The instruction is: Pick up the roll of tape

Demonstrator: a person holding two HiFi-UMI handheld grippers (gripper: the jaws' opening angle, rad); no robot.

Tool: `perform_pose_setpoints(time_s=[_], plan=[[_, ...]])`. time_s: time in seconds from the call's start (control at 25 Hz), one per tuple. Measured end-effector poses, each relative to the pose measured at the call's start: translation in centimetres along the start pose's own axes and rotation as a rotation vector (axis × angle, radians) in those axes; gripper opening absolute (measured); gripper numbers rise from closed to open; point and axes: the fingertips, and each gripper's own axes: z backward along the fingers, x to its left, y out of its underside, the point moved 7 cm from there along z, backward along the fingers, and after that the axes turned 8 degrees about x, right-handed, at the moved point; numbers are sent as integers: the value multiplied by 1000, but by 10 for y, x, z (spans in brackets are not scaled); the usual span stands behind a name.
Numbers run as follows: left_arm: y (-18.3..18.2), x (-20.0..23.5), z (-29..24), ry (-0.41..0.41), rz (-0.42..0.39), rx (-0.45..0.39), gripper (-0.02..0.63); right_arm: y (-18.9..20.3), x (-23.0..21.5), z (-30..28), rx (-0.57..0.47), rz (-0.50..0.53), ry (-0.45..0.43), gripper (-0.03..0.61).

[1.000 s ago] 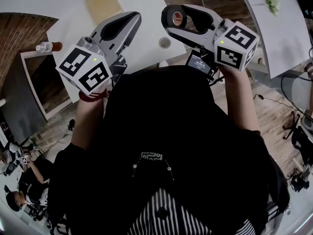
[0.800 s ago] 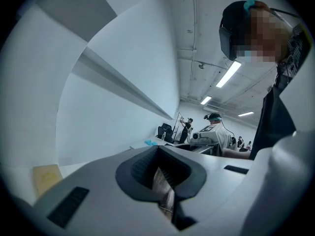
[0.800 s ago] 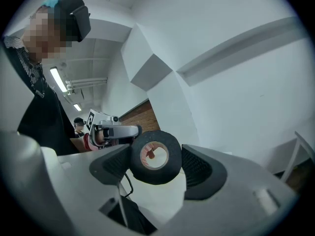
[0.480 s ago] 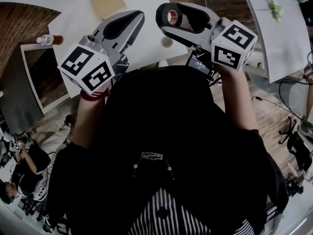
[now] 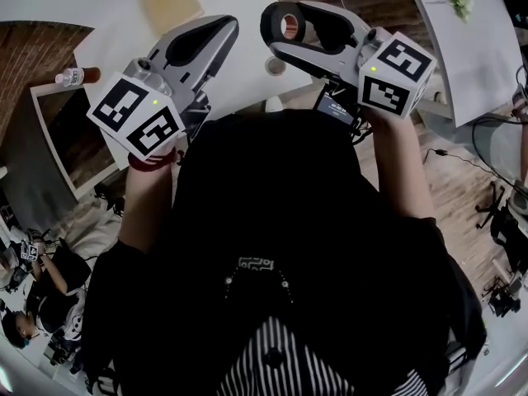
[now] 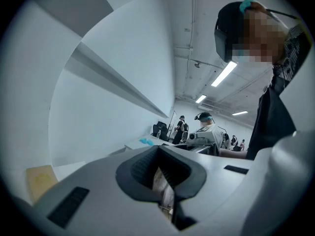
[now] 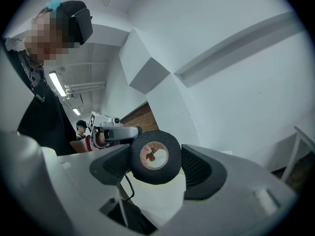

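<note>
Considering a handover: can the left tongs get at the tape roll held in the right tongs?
Probably yes. The tape roll is clamped at the tips of the right tongs, and the left tongs sit beside it with only air between. They are shut and would need opening first.

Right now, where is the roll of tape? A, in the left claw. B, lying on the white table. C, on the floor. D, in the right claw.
D: the black roll of tape is pinched between the pads of the right claw, held up in the air.
</note>
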Motion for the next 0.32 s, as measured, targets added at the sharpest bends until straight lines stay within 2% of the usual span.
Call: perform_pose_setpoints(time_s=[0.32], plan=[[-6, -3, -10, 40, -8, 5, 5, -3, 1, 7, -19, -8, 29, 322]])
